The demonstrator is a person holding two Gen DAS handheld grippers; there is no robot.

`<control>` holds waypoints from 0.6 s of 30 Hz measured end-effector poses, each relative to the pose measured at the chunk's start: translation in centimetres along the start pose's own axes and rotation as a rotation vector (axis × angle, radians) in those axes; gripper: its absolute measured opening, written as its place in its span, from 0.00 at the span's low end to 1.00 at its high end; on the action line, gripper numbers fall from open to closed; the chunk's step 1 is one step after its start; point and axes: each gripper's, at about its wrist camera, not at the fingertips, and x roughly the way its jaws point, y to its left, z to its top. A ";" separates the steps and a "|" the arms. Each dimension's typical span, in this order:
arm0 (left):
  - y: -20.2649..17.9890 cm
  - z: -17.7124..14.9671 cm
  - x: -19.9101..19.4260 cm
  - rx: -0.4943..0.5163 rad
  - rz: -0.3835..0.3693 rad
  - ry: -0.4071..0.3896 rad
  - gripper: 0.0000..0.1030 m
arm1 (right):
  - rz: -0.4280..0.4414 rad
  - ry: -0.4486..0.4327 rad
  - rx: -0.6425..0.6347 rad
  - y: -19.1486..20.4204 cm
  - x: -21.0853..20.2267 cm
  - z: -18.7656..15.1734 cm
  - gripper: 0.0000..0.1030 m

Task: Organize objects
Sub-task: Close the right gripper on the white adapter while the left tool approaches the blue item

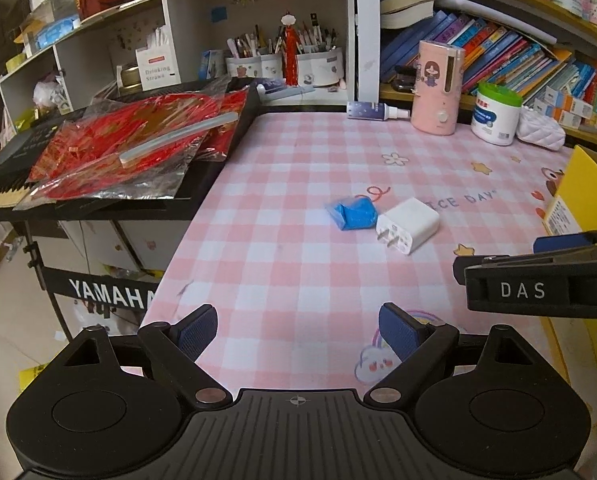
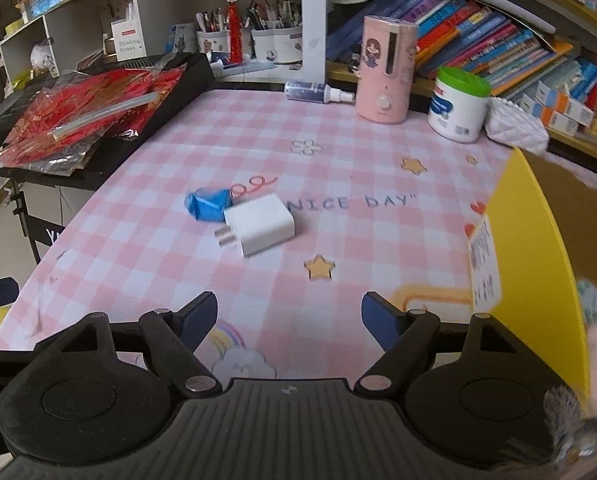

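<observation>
The white charger (image 2: 263, 224) is lying flat on the pink checked counter (image 2: 338, 168), touching the blue wrapped packet (image 2: 208, 204) at its far-left corner. Its long axis is running diagonally, with the two prongs pointing toward the near left. It is being viewed ahead of and slightly left of the right claw (image 2: 289, 320), and ahead of and right of the left claw (image 1: 298, 336). Both claws are released and nothing is being held between the fingers of either. The right claw is judged to be the nearer. The yellow box (image 2: 530, 248) is standing at the right.
</observation>
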 end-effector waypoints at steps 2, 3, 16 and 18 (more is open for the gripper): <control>-0.1 0.5 0.6 0.002 0.005 0.003 0.87 | 0.012 -0.001 -0.007 -0.1 0.8 0.8 0.77; -0.2 0.8 1.0 0.004 0.009 0.005 0.87 | 0.015 -0.001 -0.009 -0.1 1.2 1.2 0.77; -0.1 2.9 4.7 0.004 0.043 0.053 0.87 | 0.086 0.076 -0.126 1.5 8.7 5.7 0.77; -0.1 3.0 5.1 0.005 0.043 0.061 0.87 | 0.098 0.098 -0.149 1.8 9.9 6.0 0.77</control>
